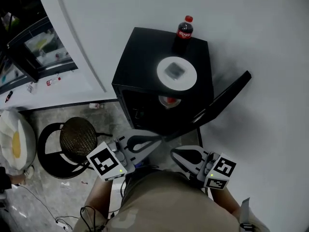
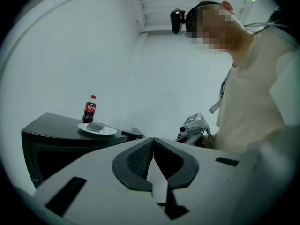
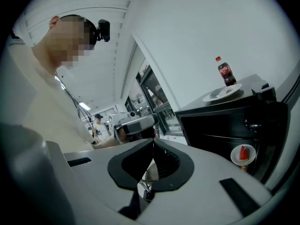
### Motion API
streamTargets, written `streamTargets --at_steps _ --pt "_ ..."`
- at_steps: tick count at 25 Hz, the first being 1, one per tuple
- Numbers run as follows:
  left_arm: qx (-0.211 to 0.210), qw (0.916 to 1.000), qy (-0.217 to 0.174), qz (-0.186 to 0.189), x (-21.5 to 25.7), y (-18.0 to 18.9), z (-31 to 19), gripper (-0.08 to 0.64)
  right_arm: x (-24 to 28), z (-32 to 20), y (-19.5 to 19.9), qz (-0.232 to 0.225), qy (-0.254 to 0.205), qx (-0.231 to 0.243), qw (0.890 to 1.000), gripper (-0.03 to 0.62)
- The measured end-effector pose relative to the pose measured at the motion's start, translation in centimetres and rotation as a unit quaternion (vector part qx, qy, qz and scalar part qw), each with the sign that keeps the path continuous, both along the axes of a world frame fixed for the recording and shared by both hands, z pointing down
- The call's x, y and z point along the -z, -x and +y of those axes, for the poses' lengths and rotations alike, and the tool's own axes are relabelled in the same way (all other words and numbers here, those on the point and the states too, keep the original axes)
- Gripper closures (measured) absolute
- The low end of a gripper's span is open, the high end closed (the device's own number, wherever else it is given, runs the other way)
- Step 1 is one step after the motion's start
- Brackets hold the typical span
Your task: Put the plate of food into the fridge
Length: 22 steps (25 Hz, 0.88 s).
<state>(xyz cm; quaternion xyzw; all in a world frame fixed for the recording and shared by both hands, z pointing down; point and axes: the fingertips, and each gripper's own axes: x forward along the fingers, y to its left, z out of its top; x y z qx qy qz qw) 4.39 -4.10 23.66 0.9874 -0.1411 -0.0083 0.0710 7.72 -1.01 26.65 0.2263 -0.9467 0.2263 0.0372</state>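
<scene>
Plate of food [image 1: 176, 72] sits atop the fridge [image 1: 140, 57], whose door [image 1: 227, 98] is open. Left tool [image 1: 158, 140] and right tool [image 1: 175, 152]: both closed, empty. Step, seemingly: approach. Next: open 1 tool, grip the plate's rim level.

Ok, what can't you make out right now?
Grey food on the round white plate: too small in every view to identify.
Black mini fridge interior: dark in the head view, its top hides the shelves.
Red food piece inside: too small in the right gripper view.
</scene>
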Motion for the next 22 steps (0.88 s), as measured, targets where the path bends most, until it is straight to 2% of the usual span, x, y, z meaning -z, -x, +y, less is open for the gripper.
streamTargets --at_steps 11,14,16,18,22 --pt "-0.034 0.9989 0.008 -0.033 -0.1 1.9 -3.9 0.551 -0.9 -1.8 1.4 0.02 0.008 -0.065 0.998 0.572" --pt "-0.024 0.9993 -0.015 -0.024 0.0 2.0 -5.6 0.551 -1.3 -3.5 0.8 0.029 -0.005 -0.064 0.998 0.572" --pt "-0.02 0.9991 -0.025 -0.027 -1.9 1.4 -6.6 0.551 -3.5 -4.6 -0.1 0.031 -0.011 -0.062 0.998 0.572" --pt "-0.018 0.9986 -0.022 -0.045 -3.6 0.9 -7.0 0.551 -5.2 -4.9 -0.5 0.029 -0.01 -0.058 0.998 0.572" --pt "-0.003 0.9978 -0.011 -0.065 -3.1 0.2 -7.4 0.551 -5.0 -4.9 -1.0 0.026 -0.003 -0.04 0.999 0.572"
